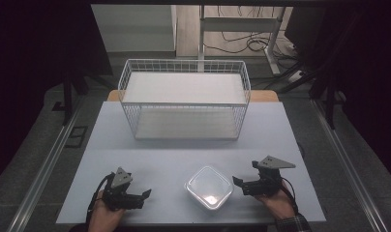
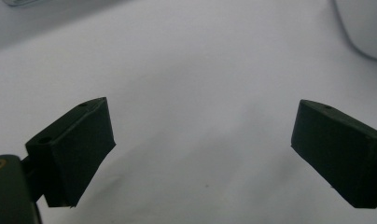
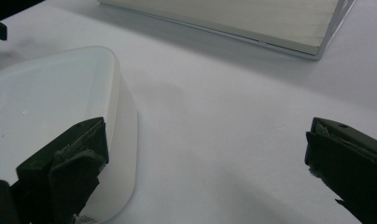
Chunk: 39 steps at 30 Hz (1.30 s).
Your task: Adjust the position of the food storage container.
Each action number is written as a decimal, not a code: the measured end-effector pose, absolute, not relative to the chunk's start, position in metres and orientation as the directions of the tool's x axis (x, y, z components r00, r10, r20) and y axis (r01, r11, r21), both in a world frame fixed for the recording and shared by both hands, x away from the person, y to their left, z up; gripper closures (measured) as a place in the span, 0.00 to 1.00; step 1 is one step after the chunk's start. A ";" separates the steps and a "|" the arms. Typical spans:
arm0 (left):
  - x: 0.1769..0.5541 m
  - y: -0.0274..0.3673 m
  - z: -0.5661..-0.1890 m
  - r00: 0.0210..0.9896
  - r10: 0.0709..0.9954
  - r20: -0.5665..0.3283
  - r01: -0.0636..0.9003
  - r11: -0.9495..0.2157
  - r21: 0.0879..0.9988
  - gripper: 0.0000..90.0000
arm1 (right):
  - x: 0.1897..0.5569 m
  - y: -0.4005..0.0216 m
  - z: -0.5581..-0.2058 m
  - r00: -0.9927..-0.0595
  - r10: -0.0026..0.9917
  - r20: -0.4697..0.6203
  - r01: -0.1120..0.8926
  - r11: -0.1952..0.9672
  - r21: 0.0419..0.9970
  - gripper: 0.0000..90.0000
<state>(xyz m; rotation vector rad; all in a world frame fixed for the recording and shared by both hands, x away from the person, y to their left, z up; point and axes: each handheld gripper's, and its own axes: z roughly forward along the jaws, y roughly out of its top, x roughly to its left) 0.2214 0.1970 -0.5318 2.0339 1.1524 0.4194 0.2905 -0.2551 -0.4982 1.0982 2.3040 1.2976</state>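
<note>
Plastic container (image 1: 209,187), clear and lidded, sits on the worktop (image 1: 184,150) near its front edge, between the two grippers. Left gripper (image 1: 144,194) rests at the container's nine o'clock, well apart from it, its fingers (image 2: 77,149) spread wide with only bare worktop between them. Right gripper (image 1: 238,182) lies at three o'clock, just beside the container, fingers (image 3: 67,172) released and gripping nothing. White wire basket (image 1: 184,99) stands at twelve o'clock, farther back
</note>
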 end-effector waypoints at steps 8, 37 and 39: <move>0.222 0.187 -0.532 0.579 0.803 -0.140 0.596 -0.300 0.745 0.01 | 0.285 -0.254 -0.491 -0.665 0.744 0.069 0.486 0.361 0.796 0.02; 0.285 0.112 -0.525 0.755 0.636 -0.161 0.498 -0.394 0.772 1.00 | 0.232 -0.236 -0.493 -0.792 0.599 0.117 0.500 0.528 0.687 0.99; 0.286 0.109 -0.527 0.758 0.632 -0.164 0.500 -0.399 0.769 1.00 | 0.232 -0.235 -0.493 -0.793 0.598 0.119 0.502 0.529 0.684 0.99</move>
